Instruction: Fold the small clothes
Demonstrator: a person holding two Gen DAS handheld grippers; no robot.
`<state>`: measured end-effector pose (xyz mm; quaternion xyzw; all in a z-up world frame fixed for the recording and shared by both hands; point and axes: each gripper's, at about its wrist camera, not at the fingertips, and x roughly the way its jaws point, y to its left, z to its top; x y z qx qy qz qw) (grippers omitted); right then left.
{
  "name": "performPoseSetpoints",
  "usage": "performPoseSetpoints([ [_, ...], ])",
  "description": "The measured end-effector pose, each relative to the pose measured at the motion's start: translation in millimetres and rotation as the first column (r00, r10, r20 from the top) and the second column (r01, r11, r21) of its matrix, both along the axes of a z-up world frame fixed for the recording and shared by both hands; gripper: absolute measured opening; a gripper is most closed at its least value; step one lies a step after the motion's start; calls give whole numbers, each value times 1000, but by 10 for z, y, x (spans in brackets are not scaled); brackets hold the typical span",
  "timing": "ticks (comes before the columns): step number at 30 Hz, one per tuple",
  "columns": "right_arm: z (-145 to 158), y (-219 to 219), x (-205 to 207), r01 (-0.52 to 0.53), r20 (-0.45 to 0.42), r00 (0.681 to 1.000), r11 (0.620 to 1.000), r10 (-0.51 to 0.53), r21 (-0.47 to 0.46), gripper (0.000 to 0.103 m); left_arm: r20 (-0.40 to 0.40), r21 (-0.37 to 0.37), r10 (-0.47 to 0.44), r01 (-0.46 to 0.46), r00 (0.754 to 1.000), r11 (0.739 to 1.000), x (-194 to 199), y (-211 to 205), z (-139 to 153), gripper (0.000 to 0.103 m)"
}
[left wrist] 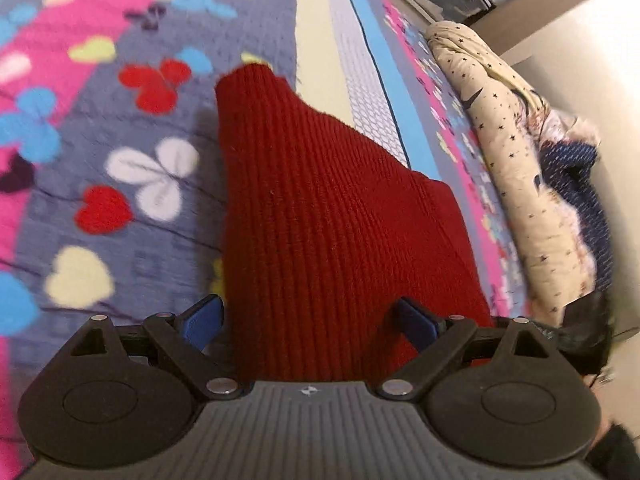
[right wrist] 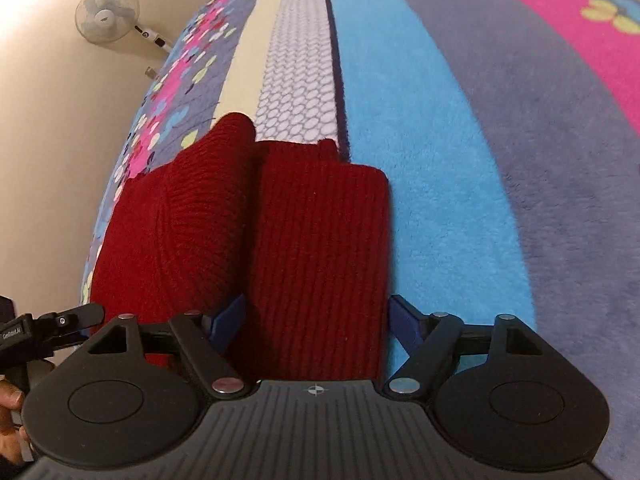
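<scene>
A dark red ribbed knit garment [left wrist: 320,220] lies on the patterned blanket [left wrist: 120,120]. In the left wrist view my left gripper [left wrist: 310,320] is open, its blue fingers on either side of the garment's near edge. In the right wrist view the garment [right wrist: 320,240] shows a folded panel on the right and a bulkier part [right wrist: 172,220] on the left. My right gripper [right wrist: 316,318] is open, its blue fingers [right wrist: 404,320] straddling the folded panel's near end. Whether the pads touch the cloth is unclear.
A cream star-print bundle [left wrist: 512,152] and dark blue cloth [left wrist: 576,168] lie along the blanket's right edge by a wall. A standing fan [right wrist: 108,12] is against the wall at far left. The left gripper's body [right wrist: 40,328] shows at the lower left.
</scene>
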<state>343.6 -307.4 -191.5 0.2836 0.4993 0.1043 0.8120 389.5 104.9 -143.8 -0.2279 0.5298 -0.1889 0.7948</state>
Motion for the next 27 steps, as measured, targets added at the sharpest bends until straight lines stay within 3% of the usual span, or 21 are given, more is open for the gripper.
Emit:
performPoseSetpoints([
  [4,-42,14,95,-12,13,1000,1000,11,26,79,-39,-41,-1,0,999,999,149,-24,-179,100],
  [8,-48,24,134,-13,52,999,995,8,96,41,-30,-51,-10,9,999,999,241,-40,-234,100],
  [10,3,61,129,-23,80,997,998,17,65,36,-10,-37,-10,10,1000,999,247,-55,-204,95],
  [12,38,75,134,-25,101,995,998,20,54,32,34,-19,-16,17,999,1000,235,-71,-101,77],
  [14,106,63,127,-21,145,989,998,11,65,29,84,-10,-21,22,996,1000,221,-44,36,67],
  [17,279,91,133,-54,272,962,992,21,112,28,198,27,-15,10,980,1000,179,-18,279,64],
  [22,448,256,268,-78,420,908,989,19,123,28,391,76,-4,-28,920,997,162,79,670,63],
  [24,507,345,335,-91,479,877,990,30,105,28,433,85,3,-45,901,995,167,148,742,63],
  [27,575,504,427,-110,548,834,992,54,69,29,438,78,33,-75,898,994,229,290,736,64],
])
